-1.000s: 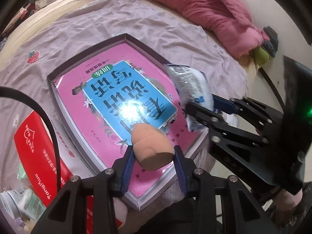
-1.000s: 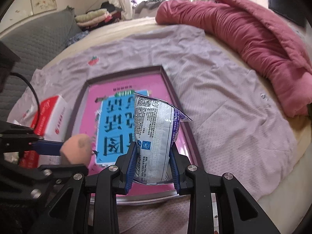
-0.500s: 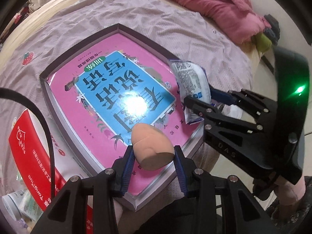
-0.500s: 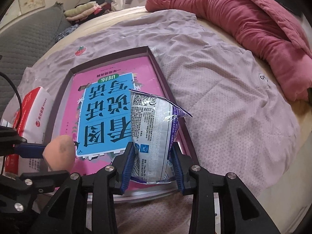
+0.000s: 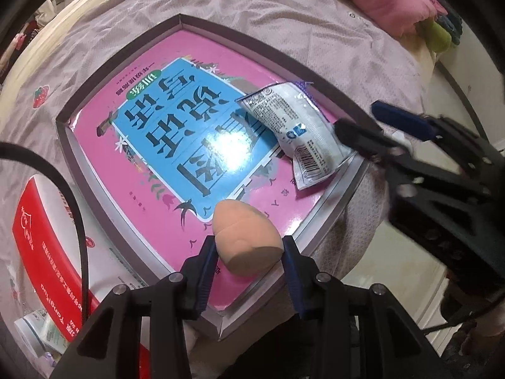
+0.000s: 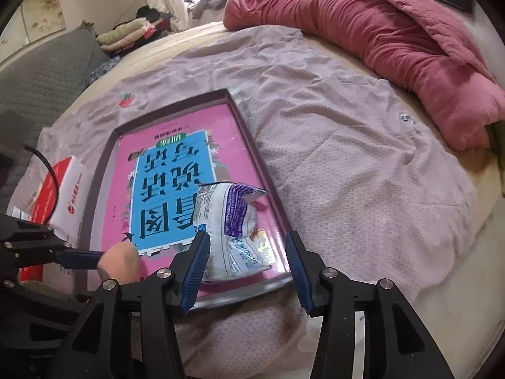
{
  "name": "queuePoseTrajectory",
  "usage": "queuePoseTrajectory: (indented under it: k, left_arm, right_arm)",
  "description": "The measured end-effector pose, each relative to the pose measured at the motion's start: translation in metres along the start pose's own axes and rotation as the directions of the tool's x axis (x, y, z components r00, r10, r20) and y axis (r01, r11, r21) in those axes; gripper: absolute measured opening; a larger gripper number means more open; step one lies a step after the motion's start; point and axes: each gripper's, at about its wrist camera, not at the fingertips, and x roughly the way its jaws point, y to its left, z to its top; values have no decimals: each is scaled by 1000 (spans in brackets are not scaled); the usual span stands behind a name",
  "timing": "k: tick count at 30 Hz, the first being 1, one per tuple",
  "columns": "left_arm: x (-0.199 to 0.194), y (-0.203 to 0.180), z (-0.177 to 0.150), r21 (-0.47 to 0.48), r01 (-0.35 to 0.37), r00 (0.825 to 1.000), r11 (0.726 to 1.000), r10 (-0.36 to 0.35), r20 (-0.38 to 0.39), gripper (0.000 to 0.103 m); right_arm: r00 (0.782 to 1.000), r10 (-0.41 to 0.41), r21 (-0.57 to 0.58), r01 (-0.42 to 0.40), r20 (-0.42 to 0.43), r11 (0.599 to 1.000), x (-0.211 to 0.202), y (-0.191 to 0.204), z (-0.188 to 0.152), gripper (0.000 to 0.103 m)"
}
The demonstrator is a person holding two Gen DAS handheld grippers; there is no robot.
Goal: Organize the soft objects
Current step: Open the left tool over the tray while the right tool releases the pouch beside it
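Sponge (image 5: 244, 240) over pink-lined tray (image 5: 120, 60), mauve bedspread (image 6: 347, 132), red quilt (image 6: 394, 41)

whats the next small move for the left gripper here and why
Probably lower the left gripper a little and open it: the makeup sponge is clamped above the pink book in the tray, where the snack packet already lies as the right gripper opens.

A peach, egg-shaped sponge (image 5: 244, 241) sits low at frame centre in the left wrist view, pointed end up, pressed on 2 sides by blue pads, above a pink book's near edge. A crinkled white-and-purple packet (image 5: 298, 135), right of centre, lies tilted on that book's near right corner, probably resting flat, barcode end toward the tray (image 5: 334, 189) rim.
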Motion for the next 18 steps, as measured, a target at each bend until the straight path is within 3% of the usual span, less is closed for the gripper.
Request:
queuePoseTrajectory:
  k: [5,15,18]
  left_arm:
    - [6,-1,2,15,-35,999,999,36,-21,42]
    - [5,-1,1,-14,-64,998,998,63,-21,44]
    - [-2,2,-1,-26,-56,998,998,56,-6,49]
  right_arm:
    - [999,18,40,-20,34,999,-18,-6,-2,56]
    - [999,-21,14,20,37,1000,-29,0,3,56]
    - [999,-29,7,29,43,1000,-33,1,5,58]
